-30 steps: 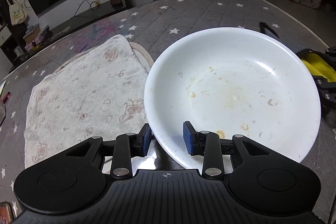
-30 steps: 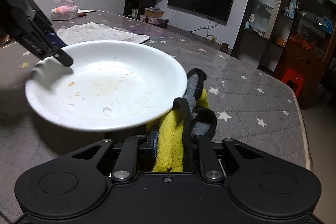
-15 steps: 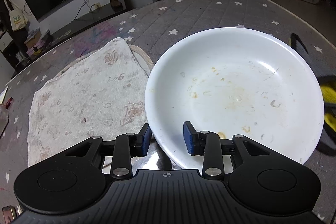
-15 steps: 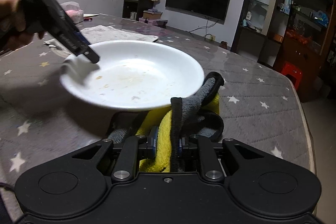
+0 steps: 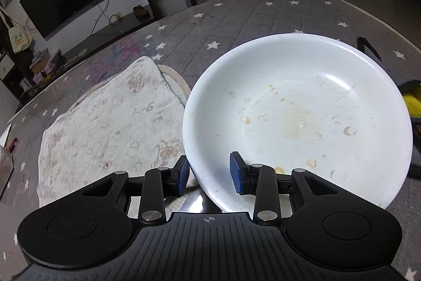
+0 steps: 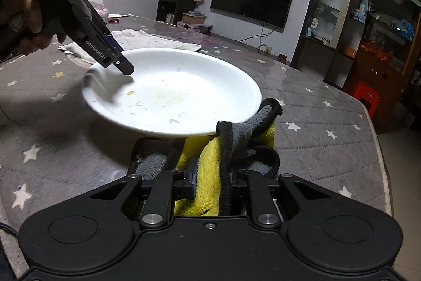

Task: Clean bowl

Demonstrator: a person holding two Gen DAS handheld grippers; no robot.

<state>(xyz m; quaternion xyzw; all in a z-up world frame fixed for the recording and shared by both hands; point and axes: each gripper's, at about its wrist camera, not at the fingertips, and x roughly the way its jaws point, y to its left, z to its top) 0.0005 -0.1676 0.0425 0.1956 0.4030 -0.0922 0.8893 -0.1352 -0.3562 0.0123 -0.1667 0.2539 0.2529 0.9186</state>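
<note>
Grey star-print tabletop (image 5: 263,15) fills the left wrist view, TV and shelves behind. One white bowl (image 5: 302,109) sits centre-right, tilted, dried yellowish stains inside. Left hand-held gripper (image 5: 209,171) straddles the bowl's near rim, one blue pad outside, one inside, apparently clamped on it. One stained towel (image 5: 110,123) lies flat at left, just beside the bowl. Bowl looks rigid, glossy, likely slippery and breakable; the rim is the only place to take hold, so grip firm.

Right wrist view: same tabletop (image 6: 315,107), same bowl (image 6: 184,88) at centre, near edge lifted over the cloth. Left hand-held gripper (image 6: 123,66) pinches the rim at upper left, a hand (image 6: 23,17) holding it. Right hand-held gripper (image 6: 210,182) at the bottom is clamped tight on one yellow-grey cloth (image 6: 208,162), soft, floppy, bunched; it should press easily into the curve.
</note>
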